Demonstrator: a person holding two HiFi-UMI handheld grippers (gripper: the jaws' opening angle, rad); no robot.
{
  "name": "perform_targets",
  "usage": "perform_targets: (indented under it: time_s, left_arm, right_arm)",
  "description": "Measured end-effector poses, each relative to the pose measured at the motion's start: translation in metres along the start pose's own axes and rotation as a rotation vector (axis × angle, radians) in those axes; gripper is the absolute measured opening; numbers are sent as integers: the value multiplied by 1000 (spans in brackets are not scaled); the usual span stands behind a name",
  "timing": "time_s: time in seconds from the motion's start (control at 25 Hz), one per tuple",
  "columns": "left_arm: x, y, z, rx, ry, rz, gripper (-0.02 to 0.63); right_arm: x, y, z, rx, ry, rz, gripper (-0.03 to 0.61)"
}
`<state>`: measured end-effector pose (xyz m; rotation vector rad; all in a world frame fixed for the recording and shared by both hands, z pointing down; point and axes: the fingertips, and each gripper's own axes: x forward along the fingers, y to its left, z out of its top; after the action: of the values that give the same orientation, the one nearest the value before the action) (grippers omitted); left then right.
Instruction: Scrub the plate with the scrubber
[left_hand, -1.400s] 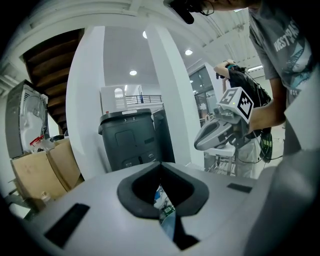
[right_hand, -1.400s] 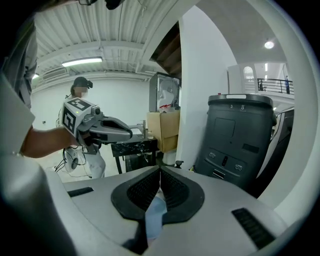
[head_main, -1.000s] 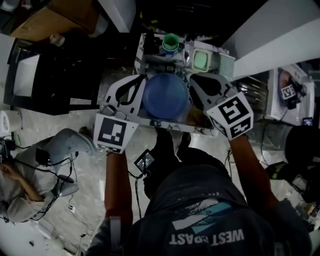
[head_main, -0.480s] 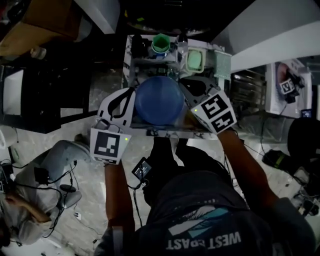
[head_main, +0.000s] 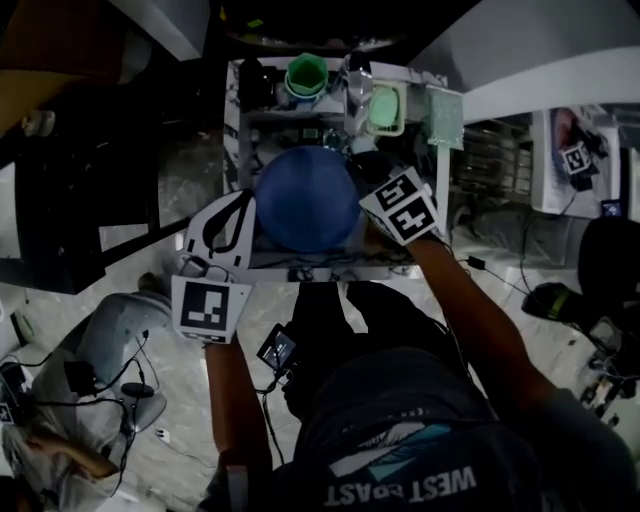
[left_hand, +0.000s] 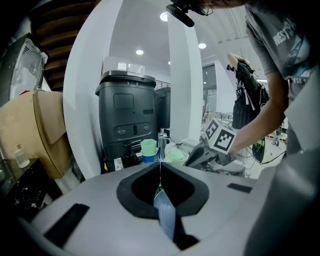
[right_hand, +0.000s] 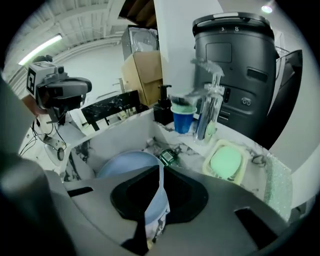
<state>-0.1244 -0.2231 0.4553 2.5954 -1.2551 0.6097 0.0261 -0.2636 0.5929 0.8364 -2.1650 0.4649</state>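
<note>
The left gripper (left_hand: 160, 169) has its two fingers pressed together at the tips. Nothing looks pinched between them. A thin gap lower down lets a strip of blue show through, which is the plate (head_main: 305, 198) underneath. The right gripper (right_hand: 161, 172) is closed the same way and holds nothing. Blue plate and a bit of marble show through its gap.

From above, the two grippers sit one on each side of the plate, each close to its rim. The plate lies in the marble sink (head_main: 300, 266), most likely because that is where washing gets done and water can run off.

A pale green pad (right_hand: 226, 162) rests in a little dish (right_hand: 214, 149) on the ledge behind the sink, on the right side. It is probably the scrubber, kept up there to stay dry. No gripper touches it, so the scrubbing has not begun.

The right gripper is nearer the pad, so it seems the one to fetch it, and it would have to open first. The left one is by the rim, handy for keeping the plate from sliding.
</note>
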Motion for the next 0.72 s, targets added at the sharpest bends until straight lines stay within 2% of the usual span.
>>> perform_targets:
  time_s: [0.2,0.32,0.72]
  left_arm:
    - [7,4,-15,-20,13,-16,5]
    - [10,8,-22,-32,23,-20,6]
    - [16,13,-42,-64,55,-27,17]
  right_arm:
    - [33,-10,-33,39,80,-18,41]
    - [48,-14,-48,65,119,-24,88]
    - [82,-23,-80,106,210,-35,94]
